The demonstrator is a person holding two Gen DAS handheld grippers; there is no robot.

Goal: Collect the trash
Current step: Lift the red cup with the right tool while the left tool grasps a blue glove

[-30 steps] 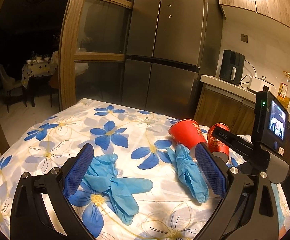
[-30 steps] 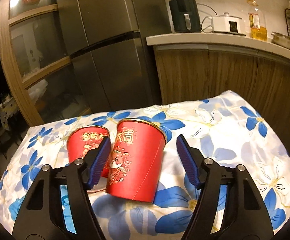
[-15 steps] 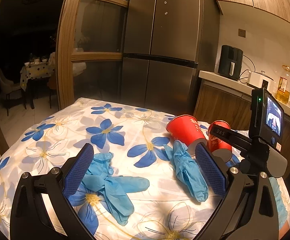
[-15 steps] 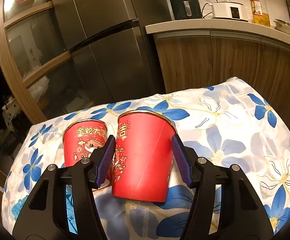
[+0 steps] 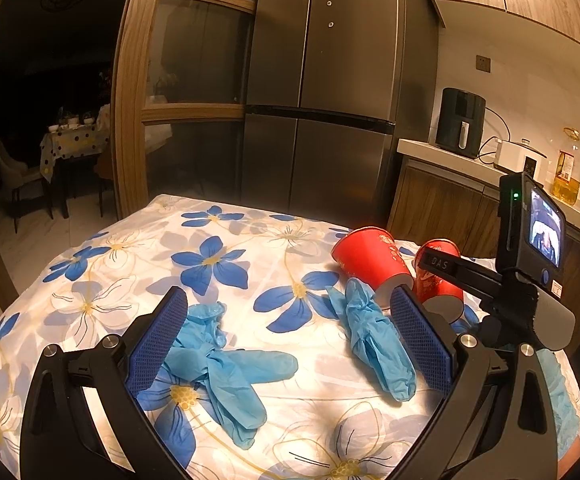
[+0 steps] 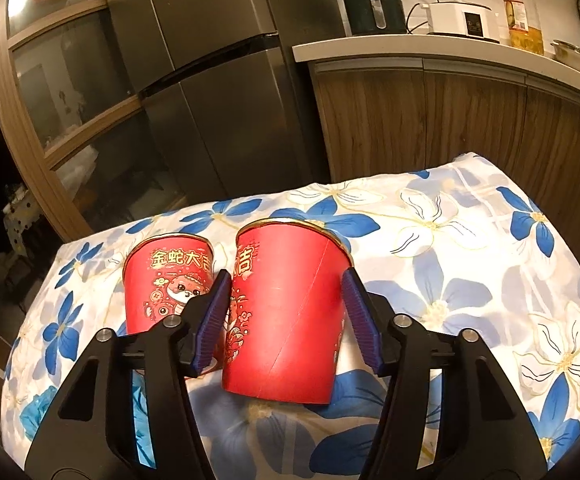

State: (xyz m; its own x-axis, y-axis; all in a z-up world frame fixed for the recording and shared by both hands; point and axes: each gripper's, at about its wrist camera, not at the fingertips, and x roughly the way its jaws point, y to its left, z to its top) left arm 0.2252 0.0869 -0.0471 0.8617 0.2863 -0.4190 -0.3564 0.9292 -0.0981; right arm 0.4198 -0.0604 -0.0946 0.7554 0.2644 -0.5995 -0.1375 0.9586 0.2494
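Note:
Two red paper cups lie on their sides on the flowered tablecloth [image 6: 470,280]. The nearer red cup [image 6: 286,312] is between the fingers of my right gripper [image 6: 286,276], whose jaws are closing; the right pad meets its wall and a sliver of gap shows on the left. The second red cup [image 6: 166,284] lies just left of it. My left gripper [image 5: 288,296] is open above two crumpled blue gloves, one [image 5: 226,364] by its left finger and one [image 5: 374,344] by its right. Both cups [image 5: 370,260] [image 5: 438,276] lie beyond them.
A steel fridge [image 5: 330,120] and a wooden glass-fronted cabinet [image 5: 194,112] stand behind the table. A counter [image 6: 450,52] at the right carries an air fryer [image 6: 370,0], a white cooker and an oil bottle. A dark dining area [image 5: 70,140] opens at the left.
The right gripper's fingers have come in around the nearer red cup, from well apart to right at its sides. The left gripper and the gloves have stayed put.

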